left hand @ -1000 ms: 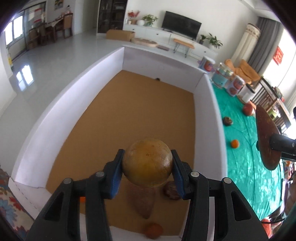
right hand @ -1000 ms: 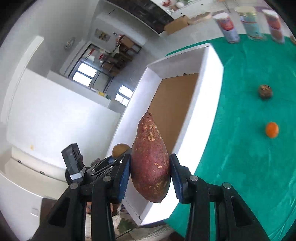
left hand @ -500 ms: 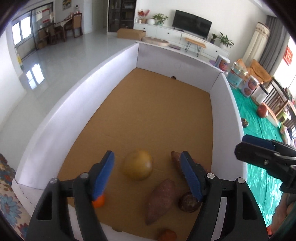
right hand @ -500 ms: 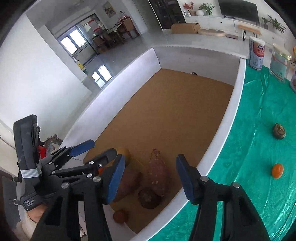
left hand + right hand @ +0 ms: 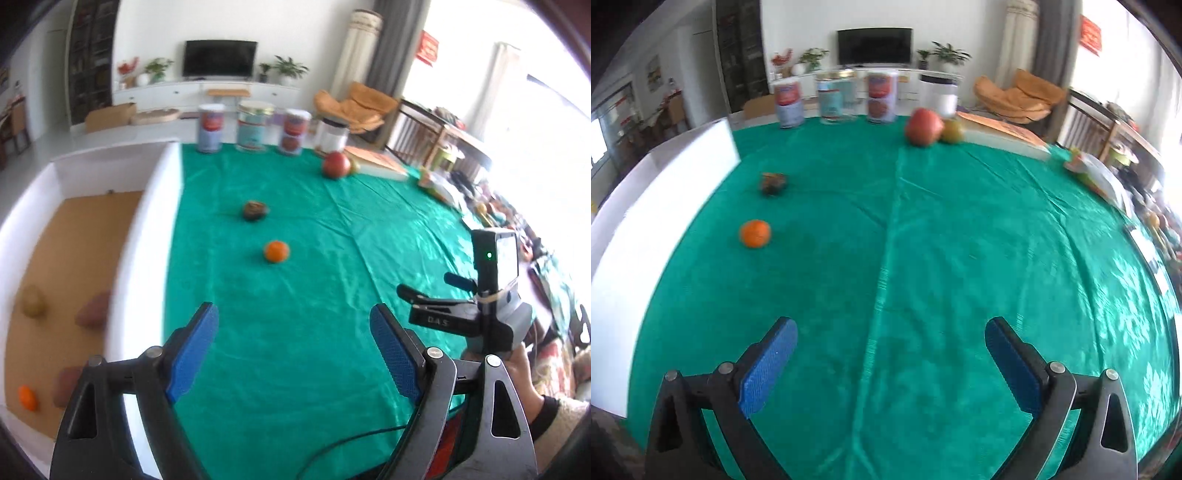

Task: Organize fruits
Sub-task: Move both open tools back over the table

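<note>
Both grippers hover over the green tablecloth, their jaws still opening with nothing between them. My left gripper (image 5: 293,325) faces a small orange (image 5: 276,251) and a dark brown fruit (image 5: 255,210) farther off. My right gripper (image 5: 890,341) sees the same orange (image 5: 755,233) and brown fruit (image 5: 772,183) to its left, with a red fruit (image 5: 922,127) and a yellow-green fruit (image 5: 952,131) at the far side. The white box (image 5: 153,221) at left holds a round yellow fruit (image 5: 33,301), a sweet potato (image 5: 92,314) and a small orange (image 5: 27,398). The right gripper (image 5: 424,299) shows in the left wrist view.
Three tins (image 5: 255,127) and a white canister (image 5: 332,134) stand along the table's far edge. A flat book (image 5: 1004,134) lies behind the red fruit. Clutter lines the right edge of the table. A hand (image 5: 524,373) holds the right gripper's body.
Both grippers let go of their loads, the round yellow fruit and the sweet potato, inside the box, then swung right out over the green cloth with jaws spread wide.
</note>
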The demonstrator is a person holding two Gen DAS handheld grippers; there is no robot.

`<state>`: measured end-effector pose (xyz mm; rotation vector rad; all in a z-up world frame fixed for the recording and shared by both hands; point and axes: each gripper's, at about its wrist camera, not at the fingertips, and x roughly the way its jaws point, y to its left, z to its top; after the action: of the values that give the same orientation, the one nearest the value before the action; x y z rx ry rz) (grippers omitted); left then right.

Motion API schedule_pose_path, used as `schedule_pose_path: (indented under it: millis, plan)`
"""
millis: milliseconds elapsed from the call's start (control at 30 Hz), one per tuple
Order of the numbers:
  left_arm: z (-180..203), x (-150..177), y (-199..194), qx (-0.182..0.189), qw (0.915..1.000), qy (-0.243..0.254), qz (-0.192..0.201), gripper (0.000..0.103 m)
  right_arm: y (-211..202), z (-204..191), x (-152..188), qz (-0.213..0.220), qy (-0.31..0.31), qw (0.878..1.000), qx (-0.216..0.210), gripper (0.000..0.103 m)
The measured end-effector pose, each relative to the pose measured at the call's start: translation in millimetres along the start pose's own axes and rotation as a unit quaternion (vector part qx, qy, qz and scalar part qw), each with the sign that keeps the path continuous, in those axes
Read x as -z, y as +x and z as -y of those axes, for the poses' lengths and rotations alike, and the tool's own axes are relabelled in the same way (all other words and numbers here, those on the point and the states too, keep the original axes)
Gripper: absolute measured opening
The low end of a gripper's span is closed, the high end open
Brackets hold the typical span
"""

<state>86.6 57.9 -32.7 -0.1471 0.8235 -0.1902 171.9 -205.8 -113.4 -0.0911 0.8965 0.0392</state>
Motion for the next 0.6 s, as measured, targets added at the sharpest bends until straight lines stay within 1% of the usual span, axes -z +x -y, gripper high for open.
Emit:
schedule_pose_path:
  millis: [67,100,133,167,267,333,367,433,467,500,533,567,600]
  plan:
    - [26.6,1.6,35.2,0.004,0.9996,0.020,-0.020,0.086,4.5,33.8,5.9,0.004,0.037,0.999,0.029,0.101]
    - [35.6,2.5,52.1,0.004,0.9991,0.024,-0.034,0.086,3.5,44.4,8.6,0.010,0.047,0.998,0.040,0.101]
    - [42.6,3.1,67.3,0.005,0.9988,0.027,-0.040,0.086,6.6,53.1,9.1,0.013,0.052,0.997,0.054,0.101]
    - [46.9,3.8,80.0,0.000,0.9988,0.031,-0.037,0.086,9.6,58.6,9.8,0.014,0.055,0.996,0.066,0.101]
    - [57.3,13.6,104.8,-0.047,0.9973,0.055,-0.017,0.086,18.2,74.3,11.8,0.013,0.069,0.995,0.074,0.101]
    - [53.8,20.3,118.4,-0.072,0.9951,0.067,-0.008,0.086,27.1,80.1,12.4,0.008,0.077,0.994,0.079,0.101]
    - [50.5,22.1,125.0,-0.082,0.9946,0.062,-0.010,0.086,34.2,79.6,12.3,-0.002,0.087,0.993,0.080,0.101]
    - [39.8,27.7,135.9,-0.084,0.9957,0.036,-0.013,0.086,47.7,89.2,15.8,-0.021,0.117,0.990,0.079,0.101]
    - [36.1,27.8,146.1,-0.088,0.9954,0.023,-0.031,0.085,48.1,93.9,15.6,-0.018,0.126,0.989,0.075,0.101]
    - [34.9,26.2,148.7,-0.095,0.9948,0.016,-0.033,0.085,48.7,94.4,17.2,-0.016,0.131,0.988,0.076,0.101]
    - [33.0,25.1,145.0,-0.091,0.9956,0.004,-0.022,0.085,49.7,96.1,18.0,-0.019,0.134,0.988,0.068,0.102]
    - [31.2,24.7,144.1,-0.079,0.9966,-0.009,-0.019,0.085,49.4,96.4,17.8,-0.016,0.134,0.989,0.066,0.102]
    - [31.8,26.3,147.2,-0.077,0.9966,-0.012,-0.027,0.086,49.4,93.8,17.6,-0.018,0.130,0.989,0.067,0.102]
